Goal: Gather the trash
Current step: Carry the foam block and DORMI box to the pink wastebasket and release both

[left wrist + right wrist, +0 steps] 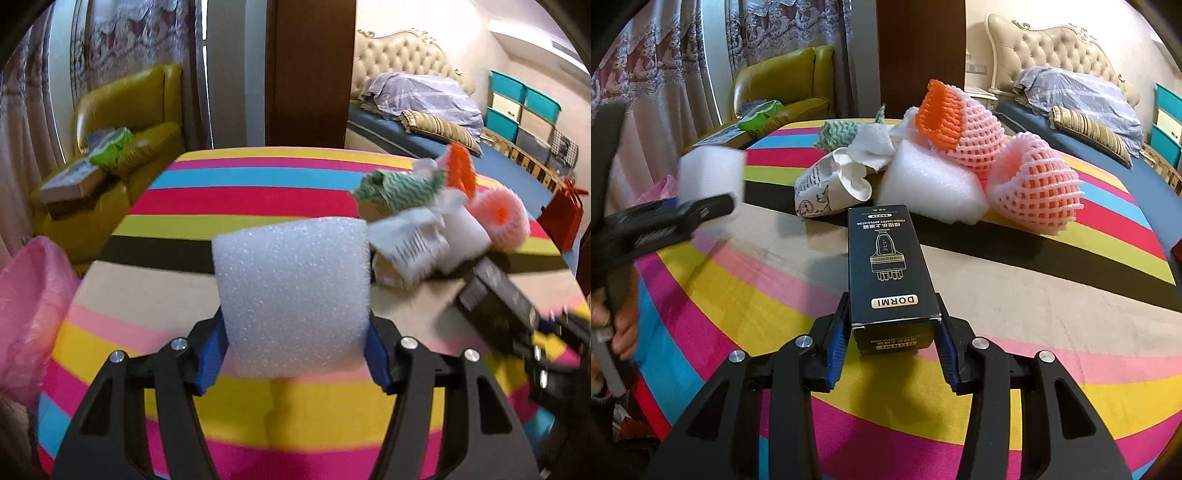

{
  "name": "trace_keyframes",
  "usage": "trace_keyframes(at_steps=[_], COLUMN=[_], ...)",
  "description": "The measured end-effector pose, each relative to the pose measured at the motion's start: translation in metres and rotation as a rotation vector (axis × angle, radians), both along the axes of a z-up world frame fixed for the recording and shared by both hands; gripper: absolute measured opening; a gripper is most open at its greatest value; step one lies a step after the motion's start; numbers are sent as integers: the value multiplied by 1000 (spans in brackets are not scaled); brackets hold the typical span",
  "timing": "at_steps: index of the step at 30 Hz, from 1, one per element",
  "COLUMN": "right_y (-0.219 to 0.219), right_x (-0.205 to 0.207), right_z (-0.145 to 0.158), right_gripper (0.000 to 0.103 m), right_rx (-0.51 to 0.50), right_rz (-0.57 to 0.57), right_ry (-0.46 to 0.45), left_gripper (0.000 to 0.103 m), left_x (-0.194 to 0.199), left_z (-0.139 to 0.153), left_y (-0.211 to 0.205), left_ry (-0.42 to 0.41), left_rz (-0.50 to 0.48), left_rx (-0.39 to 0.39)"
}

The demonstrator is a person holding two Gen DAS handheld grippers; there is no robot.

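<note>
Left gripper (pixel 295 354) is clamped on a white foam block (pixel 293 299) – both blue pads press its sides, jaws about half spread because the block is chunky. The block sticks up and forward from the fingers, off the striped tablecloth (pixel 229 199). To that claw's left, past the table edge, sits a pink trash bag (pixel 26 306).

Right gripper (pixel 891 343) is pinched narrow on the near end of a dark DORMI box (pixel 886 266), pads flat against both long sides – the box points straight ahead of the fingers.

Just beyond the box's far end lies the rest of the trash: a crumpled paper cup (pixel 827 188), a second foam piece (pixel 931 184), tissue (pixel 871 144), a green patterned rag (pixel 834 133), and to the right two pink-and-orange fruit nets (pixel 1034 184).
</note>
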State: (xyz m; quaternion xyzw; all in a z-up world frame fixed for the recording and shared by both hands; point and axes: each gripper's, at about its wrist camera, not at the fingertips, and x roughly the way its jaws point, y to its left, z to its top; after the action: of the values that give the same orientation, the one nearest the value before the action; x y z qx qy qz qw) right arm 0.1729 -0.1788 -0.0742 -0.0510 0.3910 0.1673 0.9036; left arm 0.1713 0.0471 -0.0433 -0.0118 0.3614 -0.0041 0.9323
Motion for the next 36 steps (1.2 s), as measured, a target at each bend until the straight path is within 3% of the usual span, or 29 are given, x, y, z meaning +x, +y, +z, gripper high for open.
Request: trace_keyframes(at_steps=[7, 12, 17, 36], right_y=[9, 22, 40, 135], right_x=[-7, -18, -30, -50], right_z=[1, 4, 2, 12], right_gripper=[43, 43, 43, 43], right_rx=[4, 23, 25, 30], right_rz=[23, 47, 90, 301], right_ry=[-7, -26, -34, -12], left_gripper=[62, 62, 62, 62], left_x=[-63, -83, -97, -141], left_z=[-5, -7, -9, 1], left_y=[17, 28, 34, 91], left_ry=[-39, -59, -75, -135], left_rz=[-2, 24, 43, 154], left_rx=[23, 53, 87, 99])
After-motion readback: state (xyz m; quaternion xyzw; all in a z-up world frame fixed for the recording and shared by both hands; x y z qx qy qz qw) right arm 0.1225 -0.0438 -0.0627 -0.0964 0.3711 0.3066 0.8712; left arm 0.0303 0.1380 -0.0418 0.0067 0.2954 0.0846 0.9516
